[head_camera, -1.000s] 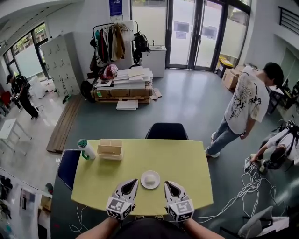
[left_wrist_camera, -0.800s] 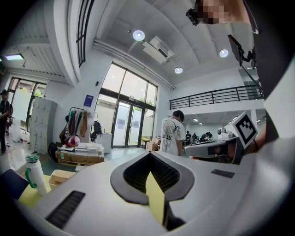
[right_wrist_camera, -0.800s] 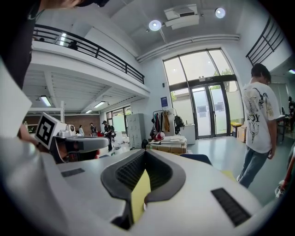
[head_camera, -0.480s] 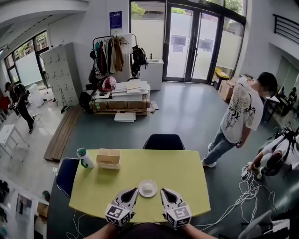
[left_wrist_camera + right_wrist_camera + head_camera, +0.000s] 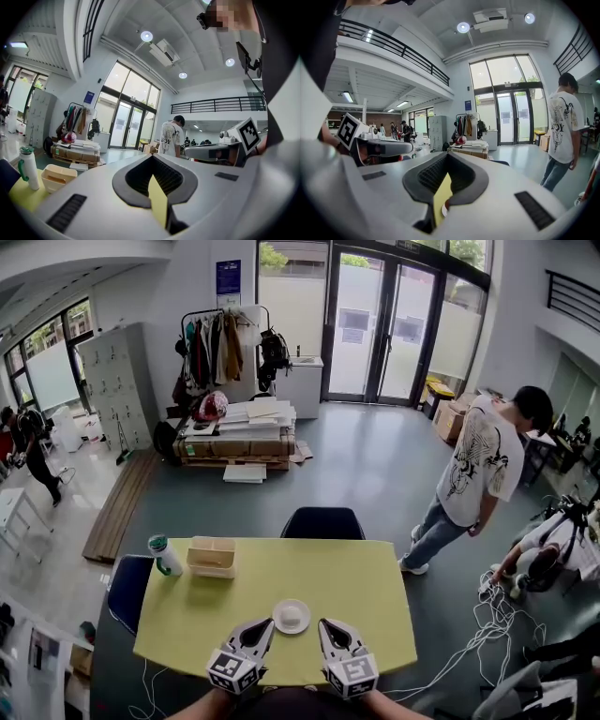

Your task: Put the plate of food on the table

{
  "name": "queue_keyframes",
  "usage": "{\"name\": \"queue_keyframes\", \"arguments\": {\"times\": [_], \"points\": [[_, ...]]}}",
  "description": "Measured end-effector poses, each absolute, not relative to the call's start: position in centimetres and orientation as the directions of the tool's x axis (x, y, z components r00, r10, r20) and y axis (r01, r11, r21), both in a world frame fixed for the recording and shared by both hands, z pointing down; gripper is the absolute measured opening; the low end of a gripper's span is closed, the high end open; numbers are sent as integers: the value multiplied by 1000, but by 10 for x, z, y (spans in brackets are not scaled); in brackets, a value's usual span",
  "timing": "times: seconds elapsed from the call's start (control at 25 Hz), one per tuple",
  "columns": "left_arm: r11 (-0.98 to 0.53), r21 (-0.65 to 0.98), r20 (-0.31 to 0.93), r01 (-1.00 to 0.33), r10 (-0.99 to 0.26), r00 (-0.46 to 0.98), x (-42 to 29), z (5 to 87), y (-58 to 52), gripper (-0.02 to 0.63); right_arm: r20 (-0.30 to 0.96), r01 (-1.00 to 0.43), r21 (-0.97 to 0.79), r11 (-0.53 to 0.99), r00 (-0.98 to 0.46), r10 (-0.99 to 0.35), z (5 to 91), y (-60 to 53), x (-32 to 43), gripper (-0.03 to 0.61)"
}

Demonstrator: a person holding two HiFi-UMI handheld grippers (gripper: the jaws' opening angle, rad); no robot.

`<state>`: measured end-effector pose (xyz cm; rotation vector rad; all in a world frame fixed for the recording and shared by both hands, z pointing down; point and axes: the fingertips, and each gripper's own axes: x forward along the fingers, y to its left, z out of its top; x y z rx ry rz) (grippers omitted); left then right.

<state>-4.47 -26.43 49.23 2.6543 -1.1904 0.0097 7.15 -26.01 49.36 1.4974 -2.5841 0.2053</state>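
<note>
A small white plate [image 5: 291,616] with a pale lump of food rests on the yellow table [image 5: 375,587], near its front edge. My left gripper [image 5: 263,624] lies just left of the plate and my right gripper [image 5: 326,625] just right of it, both apart from it. In the left gripper view the left gripper [image 5: 152,159] has its jaws shut with nothing held; only a sliver of yellow table shows through them. In the right gripper view the right gripper [image 5: 447,157] is shut and empty too.
A white bottle with a green cap [image 5: 165,556] and a beige open box [image 5: 212,556] stand at the table's far left. A dark chair [image 5: 323,521] is at the far side, a blue one [image 5: 126,583] at the left. A person [image 5: 473,474] stands right; cables [image 5: 487,615] lie on the floor.
The head view has drifted, so the table sits a little lower in frame. Both grippers keep their places either side of the plate. The standing person has shifted slightly.
</note>
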Motion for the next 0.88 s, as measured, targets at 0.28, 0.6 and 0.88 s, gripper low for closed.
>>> {"name": "queue_keyframes", "arguments": {"times": [0.28, 0.6, 0.88], "points": [[-637, 201, 107, -745, -741, 663, -48, 494, -265, 8, 214, -871, -54, 488, -487, -847, 495, -260, 70, 11], [-637, 212, 114, -741, -737, 666, -49, 499, -267, 8, 230, -874, -55, 482, -481, -846, 502, -261, 71, 11], [-647, 218, 114, -731, -727, 677, -46, 499, -267, 8, 219, -874, -51, 483, -481, -849, 503, -260, 72, 11]]}}
